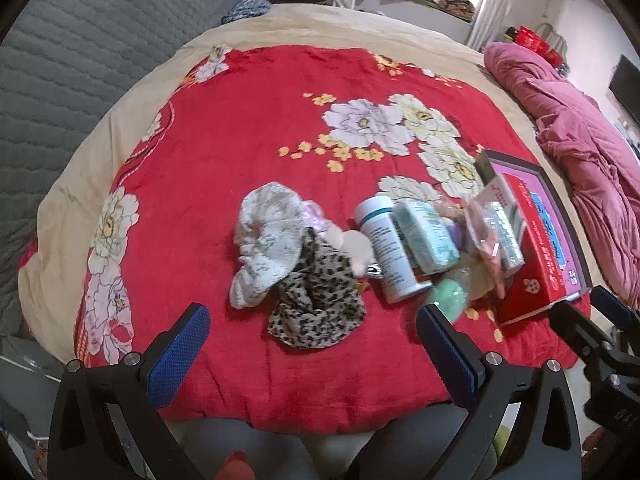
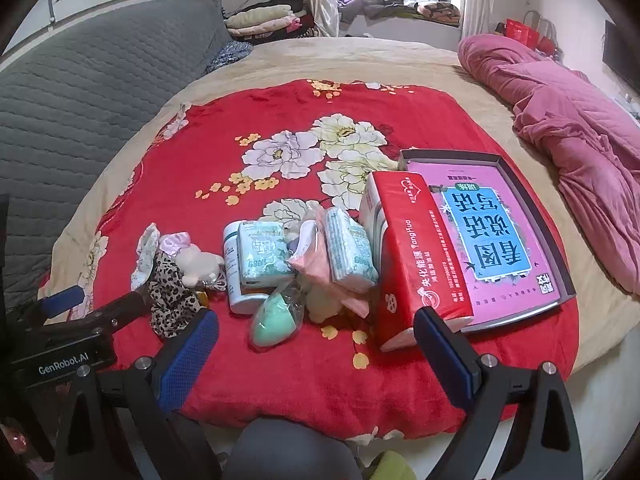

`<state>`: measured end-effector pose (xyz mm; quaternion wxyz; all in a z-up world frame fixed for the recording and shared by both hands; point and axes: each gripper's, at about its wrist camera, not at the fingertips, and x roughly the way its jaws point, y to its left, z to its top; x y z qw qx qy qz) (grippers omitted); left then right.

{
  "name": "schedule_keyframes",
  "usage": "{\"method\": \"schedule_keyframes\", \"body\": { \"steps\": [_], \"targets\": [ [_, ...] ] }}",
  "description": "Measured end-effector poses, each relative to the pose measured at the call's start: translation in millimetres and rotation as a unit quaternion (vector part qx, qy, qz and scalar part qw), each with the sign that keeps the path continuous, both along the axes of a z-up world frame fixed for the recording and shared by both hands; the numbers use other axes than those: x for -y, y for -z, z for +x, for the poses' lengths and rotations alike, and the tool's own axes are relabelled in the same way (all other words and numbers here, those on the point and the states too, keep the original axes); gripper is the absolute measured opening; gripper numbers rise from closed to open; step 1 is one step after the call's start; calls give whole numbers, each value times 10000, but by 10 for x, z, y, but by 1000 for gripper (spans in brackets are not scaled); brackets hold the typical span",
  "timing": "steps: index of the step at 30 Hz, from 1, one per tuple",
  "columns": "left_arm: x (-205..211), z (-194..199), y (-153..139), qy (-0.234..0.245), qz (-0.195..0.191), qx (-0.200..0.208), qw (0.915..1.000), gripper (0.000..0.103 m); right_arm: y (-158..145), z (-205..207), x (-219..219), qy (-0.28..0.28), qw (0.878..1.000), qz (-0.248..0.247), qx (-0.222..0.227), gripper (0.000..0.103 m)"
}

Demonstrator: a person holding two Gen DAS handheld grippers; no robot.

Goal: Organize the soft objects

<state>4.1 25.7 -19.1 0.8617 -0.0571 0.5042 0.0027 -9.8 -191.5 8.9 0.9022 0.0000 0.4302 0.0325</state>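
The left gripper (image 1: pixel 312 332) hung above the near edge of the red floral blanket (image 1: pixel 248 128), its blue-padded fingers (image 1: pixel 178 354) spread wide with nothing between them. Just past its tips, toward twelve o'clock, lay the leopard-print cloth (image 1: pixel 316 304), touching a pale floral cloth (image 1: pixel 268 240) at its eleven o'clock and a small cream plush toy (image 1: pixel 352 246) at its one o'clock. The right gripper (image 2: pixel 316 344) was likewise held apart and empty over the blanket's near edge, and the left gripper's body showed at its nine o'clock. Straight ahead of the right gripper sat a mint-green egg-shaped sponge (image 2: pixel 270 320), with a white bottle (image 2: pixel 236 272) lying behind it at eleven o'clock and a teal tissue pack (image 2: pixel 260 256) resting on that bottle. At twelve o'clock a pink packet (image 2: pixel 316 268) leaned against a second tissue pack (image 2: pixel 348 252). At one o'clock a red tissue box (image 2: pixel 412 256) stood against a shallow tray (image 2: pixel 532 208) holding a pink book (image 2: pixel 492 232). Farther off at two o'clock a pink quilt (image 2: pixel 568 120) lay bunched on the beige bedspread (image 2: pixel 360 56), and at ten o'clock a grey quilted cover (image 2: pixel 80 92) rose beside the bed.
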Motion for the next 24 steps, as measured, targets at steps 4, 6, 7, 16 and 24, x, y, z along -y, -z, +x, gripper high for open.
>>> {"method": "schedule_keyframes", "body": {
  "steps": [4, 6, 7, 16, 24],
  "targets": [
    [-168, 41, 93, -153, -43, -101, 9998, 103, 39, 66, -51, -60, 10000, -9, -57, 98],
    [-251, 62, 124, -218, -65, -114, 9997, 103, 62, 102, -69, -71, 9999, 4, -83, 98],
    [-292, 75, 140, -254, -72, -121, 9996, 103, 77, 120, -79, -93, 9999, 22, -99, 98],
    [-591, 309, 356, -468, -227, -279, 9983, 103, 180, 282, -150, -142, 9996, -53, -219, 98],
    [-704, 695, 510, -522, -479, -338, 9969, 103, 222, 417, -87, -57, 9995, -119, -296, 98]
  ]
}}
